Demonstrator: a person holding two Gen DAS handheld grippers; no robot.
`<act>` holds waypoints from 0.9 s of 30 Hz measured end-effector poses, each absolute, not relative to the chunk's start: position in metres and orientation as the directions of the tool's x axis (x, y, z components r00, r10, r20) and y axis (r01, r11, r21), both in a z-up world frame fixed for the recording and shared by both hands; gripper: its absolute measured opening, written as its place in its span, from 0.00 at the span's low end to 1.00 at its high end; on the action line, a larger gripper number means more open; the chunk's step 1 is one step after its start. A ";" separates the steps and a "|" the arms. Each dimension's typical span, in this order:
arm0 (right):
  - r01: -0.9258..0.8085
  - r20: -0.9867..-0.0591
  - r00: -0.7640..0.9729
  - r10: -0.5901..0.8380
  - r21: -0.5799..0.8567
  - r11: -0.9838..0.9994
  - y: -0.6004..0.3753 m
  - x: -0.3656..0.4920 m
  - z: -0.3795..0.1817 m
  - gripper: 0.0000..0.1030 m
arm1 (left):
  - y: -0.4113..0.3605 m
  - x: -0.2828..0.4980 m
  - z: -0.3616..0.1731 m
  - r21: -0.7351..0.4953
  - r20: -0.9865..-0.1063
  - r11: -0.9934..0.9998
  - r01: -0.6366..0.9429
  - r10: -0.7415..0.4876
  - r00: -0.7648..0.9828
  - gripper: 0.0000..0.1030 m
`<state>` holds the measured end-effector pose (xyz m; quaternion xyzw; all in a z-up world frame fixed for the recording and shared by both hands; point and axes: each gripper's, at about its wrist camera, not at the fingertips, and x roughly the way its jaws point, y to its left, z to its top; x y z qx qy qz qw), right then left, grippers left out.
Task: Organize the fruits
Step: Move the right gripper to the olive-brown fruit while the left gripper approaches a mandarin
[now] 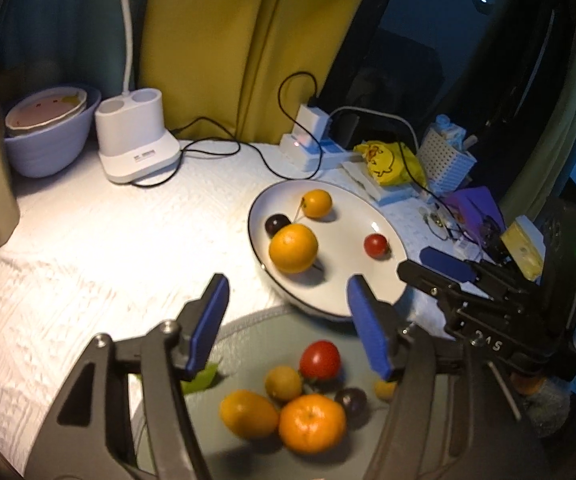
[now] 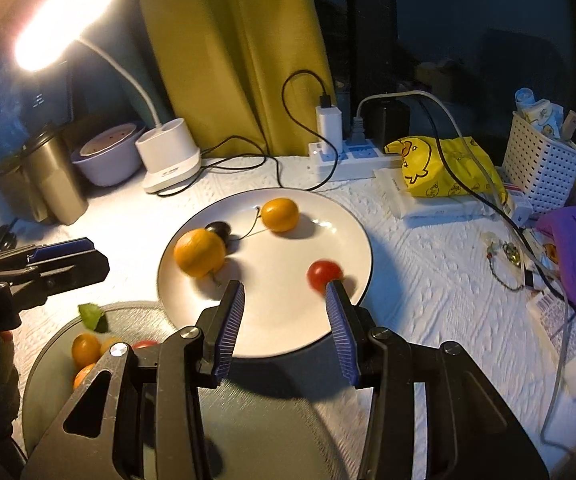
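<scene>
Above grey tray (image 1: 248, 320): left gripper (image 1: 288, 320) fingers spread, empty; right gripper (image 2: 284, 324) fingers spread over white plate (image 2: 272, 320), empty.

the right gripper (image 2: 284, 316) hangs spread wide and empty over the white plate (image 2: 272, 320). a cherry tomato (image 2: 322, 274) lies by its right finger tip; a mandarin (image 2: 198, 252) touches a dark fruit (image 2: 219, 229).

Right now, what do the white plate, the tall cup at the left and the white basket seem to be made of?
White plate: probably glazed ceramic; glossy highlights, thin dark rim.
Tall cup: probably brushed metal; dull grey-gold sheen.
White basket: probably plastic; moulded grid of small holes, matte.
</scene>
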<state>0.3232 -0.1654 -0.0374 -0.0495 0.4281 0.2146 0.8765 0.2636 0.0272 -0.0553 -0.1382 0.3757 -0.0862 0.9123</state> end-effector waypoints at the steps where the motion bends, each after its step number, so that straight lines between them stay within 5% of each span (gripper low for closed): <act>1: -0.419 -0.772 0.541 0.335 0.098 0.903 -0.165 0.320 -0.037 0.44 | 0.027 0.260 -0.055 -0.314 -0.660 0.948 0.055 -0.260 0.705 0.61; 27: -0.433 -0.798 0.492 0.347 0.122 0.893 -0.162 0.254 -0.045 0.44 | 0.026 0.188 -0.080 -0.322 -0.697 0.946 0.028 -0.257 0.669 0.63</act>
